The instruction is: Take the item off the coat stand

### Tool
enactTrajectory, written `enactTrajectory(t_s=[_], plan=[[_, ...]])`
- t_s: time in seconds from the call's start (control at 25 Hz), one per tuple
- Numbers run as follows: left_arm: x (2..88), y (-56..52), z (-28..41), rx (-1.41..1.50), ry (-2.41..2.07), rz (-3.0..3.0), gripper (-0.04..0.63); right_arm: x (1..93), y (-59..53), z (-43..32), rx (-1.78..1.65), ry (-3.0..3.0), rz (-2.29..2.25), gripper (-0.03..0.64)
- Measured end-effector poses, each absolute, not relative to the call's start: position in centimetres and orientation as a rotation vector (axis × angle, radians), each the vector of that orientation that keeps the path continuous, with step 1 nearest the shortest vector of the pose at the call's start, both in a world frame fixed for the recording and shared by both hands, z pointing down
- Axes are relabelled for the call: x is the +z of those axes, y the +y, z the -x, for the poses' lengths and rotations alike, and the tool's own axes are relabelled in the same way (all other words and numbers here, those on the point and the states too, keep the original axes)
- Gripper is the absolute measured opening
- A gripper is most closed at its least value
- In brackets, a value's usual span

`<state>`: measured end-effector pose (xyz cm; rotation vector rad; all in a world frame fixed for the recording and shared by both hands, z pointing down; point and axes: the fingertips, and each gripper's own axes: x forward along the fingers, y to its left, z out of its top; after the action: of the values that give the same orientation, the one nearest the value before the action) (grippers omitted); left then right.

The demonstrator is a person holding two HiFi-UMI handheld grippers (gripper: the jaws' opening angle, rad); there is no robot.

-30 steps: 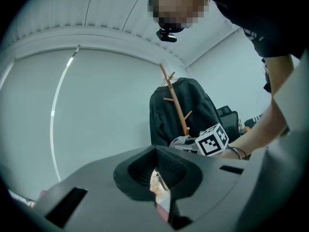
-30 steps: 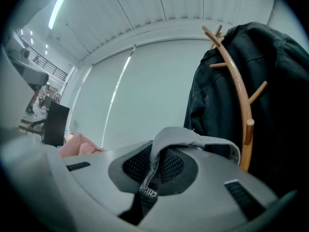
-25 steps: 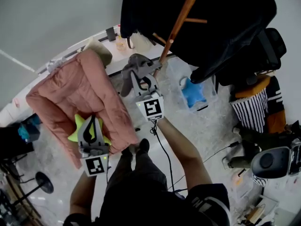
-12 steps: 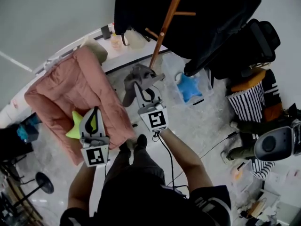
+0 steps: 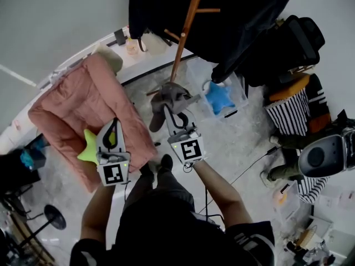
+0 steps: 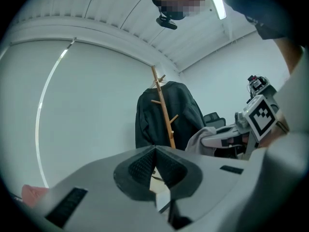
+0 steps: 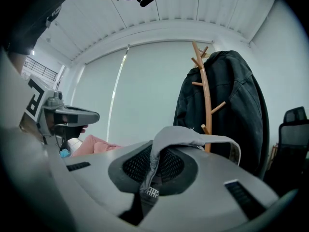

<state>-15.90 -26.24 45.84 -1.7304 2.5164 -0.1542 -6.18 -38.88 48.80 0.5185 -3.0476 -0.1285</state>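
Observation:
My right gripper (image 5: 168, 108) is shut on a grey cap (image 5: 173, 95), held in the air just in front of the wooden coat stand (image 5: 185, 31). The cap's fabric (image 7: 192, 138) is pinched between the right gripper's (image 7: 153, 167) pads and drapes over them. A black jacket (image 5: 233, 10) still hangs on the stand (image 7: 206, 100). My left gripper (image 5: 113, 125) is shut with nothing in it, over the pink sofa. In the left gripper view its jaws (image 6: 155, 152) meet, and the stand (image 6: 164, 114) and the cap (image 6: 199, 137) show beyond.
A pink quilted sofa (image 5: 77, 107) with a yellow-green star cushion (image 5: 87, 152) lies at the left. A clear box holding a blue thing (image 5: 219, 97) sits right of the stand. A black office chair (image 5: 297, 40), striped fabric (image 5: 288, 118) and a grey device (image 5: 321, 158) crowd the right.
My right gripper has drawn the grey cap back from the stand's pole toward my body. The left gripper stays over the sofa.

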Motion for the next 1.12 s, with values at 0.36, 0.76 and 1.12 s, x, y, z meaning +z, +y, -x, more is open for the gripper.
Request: enactTrajectory(t_s=[0.36,0.76,1.12], plan=[[45.8,-26.4,15.5,-0.157,2.511,1.756,0.023,47.4,-37.5,2.3,-0.084,-3.014,-0.592,0.032],[45.2,-25.5,14.7,-0.141,2.491,1.773,0.023,47.4,-36.2,-1.6,-0.043,-2.958,-0.636,0.032],[43.4,-24.0,13.8,-0.132,2.461,1.762,0.023,46.8,-35.7,-5.3,-0.033,-2.916,-0.699,0.032]])
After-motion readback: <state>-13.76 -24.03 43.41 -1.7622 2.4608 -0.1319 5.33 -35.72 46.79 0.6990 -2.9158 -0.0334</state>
